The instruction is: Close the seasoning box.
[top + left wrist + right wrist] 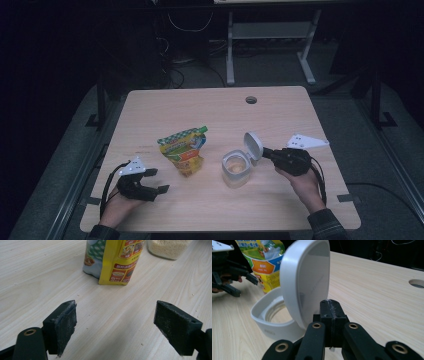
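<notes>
The jar (236,169) is standing at centre-right of the high view on the table (215,107), with pale grains showing through its clear wall in the left gripper view. Its white lid (253,145) is tilting up on edge at the jar's right rim. The right gripper (265,152) is reaching in from the right; its jaws are pressing together at the lid's lower edge (whether they actually pinch it cannot be told). The left gripper (155,181) is resting at lower left, jaws spread wide with bare wood between. The pouch (184,150) is standing just left of the jar, well apart from the left gripper.
</notes>
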